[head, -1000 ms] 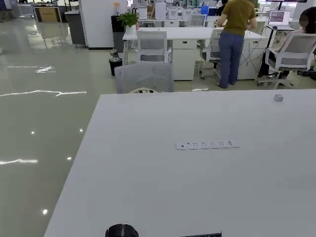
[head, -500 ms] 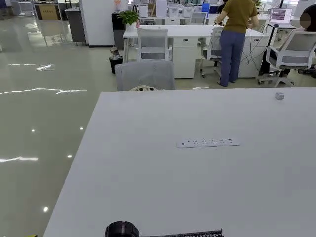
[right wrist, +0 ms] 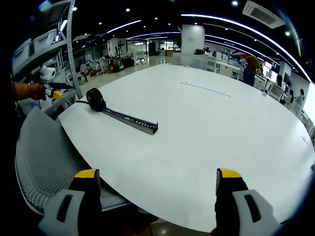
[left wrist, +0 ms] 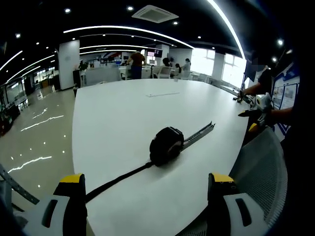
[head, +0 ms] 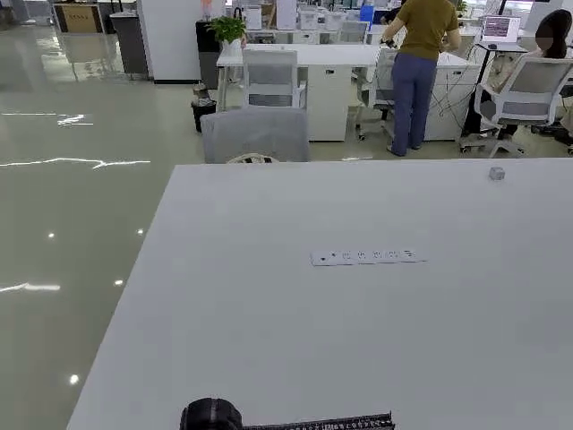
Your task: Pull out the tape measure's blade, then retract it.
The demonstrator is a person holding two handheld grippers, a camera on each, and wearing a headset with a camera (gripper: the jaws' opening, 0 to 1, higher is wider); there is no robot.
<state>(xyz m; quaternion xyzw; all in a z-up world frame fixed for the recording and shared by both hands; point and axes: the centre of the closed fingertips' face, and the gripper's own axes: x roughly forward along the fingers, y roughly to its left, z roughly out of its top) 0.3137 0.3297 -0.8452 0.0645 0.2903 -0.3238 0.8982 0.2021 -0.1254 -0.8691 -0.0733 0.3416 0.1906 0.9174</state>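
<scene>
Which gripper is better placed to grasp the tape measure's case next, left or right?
Probably the left gripper: the case lies close, straight ahead between its open jaws. From the right gripper it sits farther away and off to one side.

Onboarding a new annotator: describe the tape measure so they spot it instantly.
Start at the big white table. At its near edge, well short of the flat white power strip, sits the tape measure. It is the only black thing there: a round case with its blade pulled out.
</scene>
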